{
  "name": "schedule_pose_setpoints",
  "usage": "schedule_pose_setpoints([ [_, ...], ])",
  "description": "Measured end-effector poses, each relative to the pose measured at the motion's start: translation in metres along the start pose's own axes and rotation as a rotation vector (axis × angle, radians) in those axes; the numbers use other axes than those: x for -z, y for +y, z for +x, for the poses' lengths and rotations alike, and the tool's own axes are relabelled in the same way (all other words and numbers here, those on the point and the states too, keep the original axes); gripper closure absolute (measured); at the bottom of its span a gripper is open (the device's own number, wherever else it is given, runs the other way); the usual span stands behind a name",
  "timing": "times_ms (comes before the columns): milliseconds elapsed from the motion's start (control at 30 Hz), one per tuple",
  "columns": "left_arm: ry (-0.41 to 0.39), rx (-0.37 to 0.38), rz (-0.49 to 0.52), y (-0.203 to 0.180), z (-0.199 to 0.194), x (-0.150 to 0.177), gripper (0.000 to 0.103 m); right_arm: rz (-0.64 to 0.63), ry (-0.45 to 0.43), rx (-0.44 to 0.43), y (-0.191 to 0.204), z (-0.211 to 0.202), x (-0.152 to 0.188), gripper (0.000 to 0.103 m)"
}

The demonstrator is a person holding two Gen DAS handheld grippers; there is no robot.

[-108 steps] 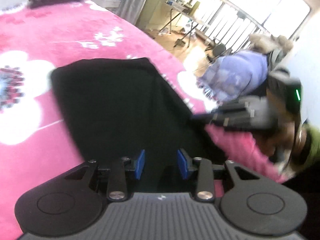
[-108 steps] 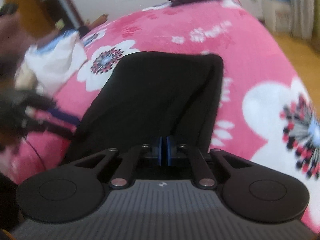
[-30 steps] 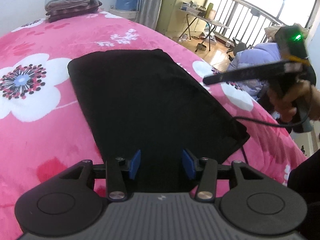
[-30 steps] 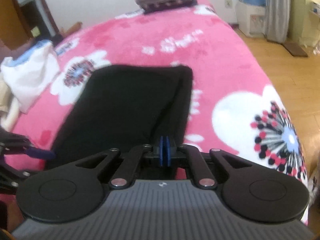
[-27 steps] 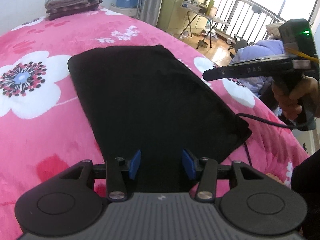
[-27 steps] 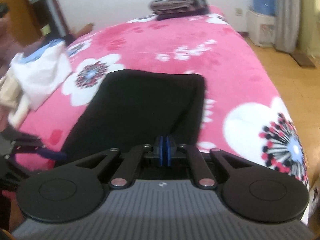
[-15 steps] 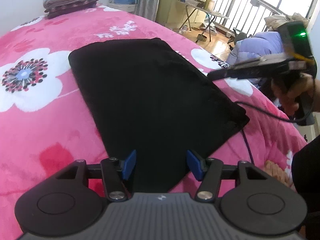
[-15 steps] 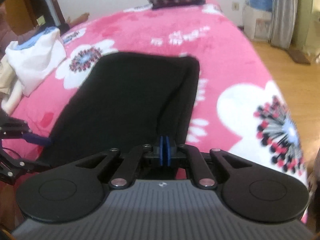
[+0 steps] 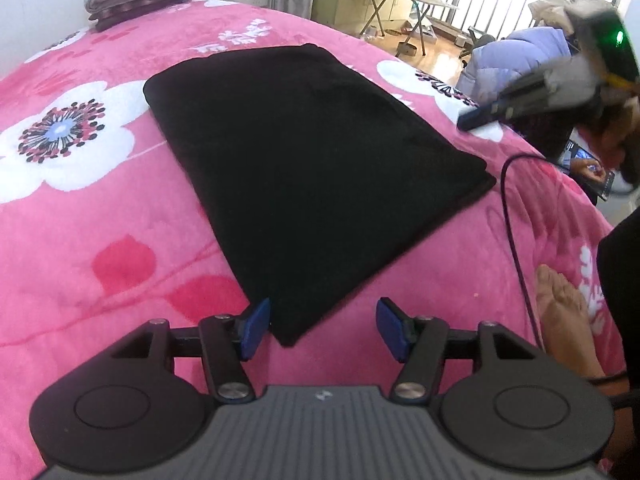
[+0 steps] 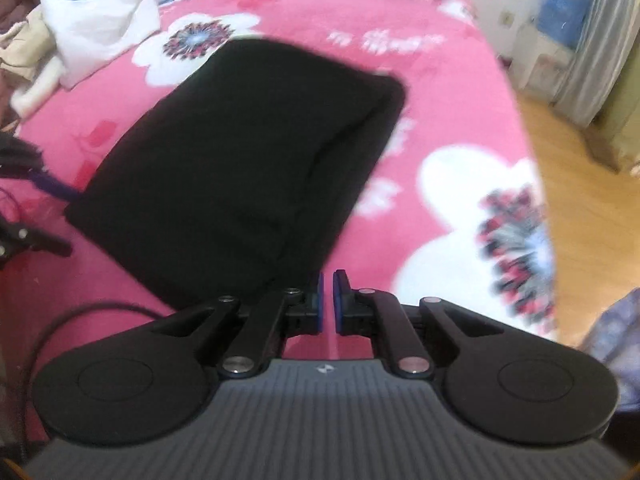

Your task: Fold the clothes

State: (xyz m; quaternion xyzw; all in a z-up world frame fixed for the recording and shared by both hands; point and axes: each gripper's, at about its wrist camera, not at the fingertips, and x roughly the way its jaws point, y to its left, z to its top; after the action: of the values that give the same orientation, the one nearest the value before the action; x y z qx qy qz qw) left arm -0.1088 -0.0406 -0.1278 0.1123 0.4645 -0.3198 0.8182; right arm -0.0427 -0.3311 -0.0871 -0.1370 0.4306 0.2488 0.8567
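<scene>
1. My left gripper [image 9: 322, 326] is spread wide and holds nothing; its left pad sits just beside the near corner of the black garment [image 9: 304, 160].
2. My right gripper [image 10: 327, 300] has its pads nearly together with a thin gap showing between them and nothing in it. It hangs just off the garment's near right corner [image 10: 248, 168], apart from the cloth.
3. The garment lies flat on the pink blanket [image 9: 100, 220], a tidy oblong with a doubled layer visible along its right side in the right wrist view. So it already reads as folded at least once; I can't tell whether another fold is wanted.
4. Risks, my guess: the cloth is thick, dark and layered, so a pinch at the corner could catch only the top layer and peel the fold open, or snag the plush blanket along with it.
5. The black cable [image 9: 516, 248] trails near the right edge and could drag the cloth askew.
6. The right view is blurred, so edge detail is uncertain.
</scene>
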Motion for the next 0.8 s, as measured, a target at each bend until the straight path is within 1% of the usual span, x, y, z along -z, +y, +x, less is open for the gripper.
schedule_pose_setpoints([
  [67, 0.005, -0.003, -0.009, 0.001, 0.002, -0.001, 0.042, -0.014, -0.033, -0.038, 0.003, -0.005, -0.008, 0.099],
  [300, 0.038, -0.031, -0.023, -0.002, -0.001, -0.001, 0.042, -0.217, 0.113, -0.140, 0.015, -0.002, -0.011, 0.100],
  [500, 0.037, -0.047, -0.045, 0.002, -0.005, 0.002, 0.042, -0.388, 0.234, -0.227, 0.025, 0.000, -0.014, 0.099],
  [633, 0.051, -0.058, -0.057, 0.006, -0.002, 0.000, 0.042, -0.451, 0.238, -0.287, 0.037, 0.003, -0.027, 0.099],
  [800, 0.056, -0.075, -0.052, 0.005, -0.008, 0.002, 0.042, -0.529, 0.243, -0.362, 0.051, 0.006, -0.042, 0.099],
])
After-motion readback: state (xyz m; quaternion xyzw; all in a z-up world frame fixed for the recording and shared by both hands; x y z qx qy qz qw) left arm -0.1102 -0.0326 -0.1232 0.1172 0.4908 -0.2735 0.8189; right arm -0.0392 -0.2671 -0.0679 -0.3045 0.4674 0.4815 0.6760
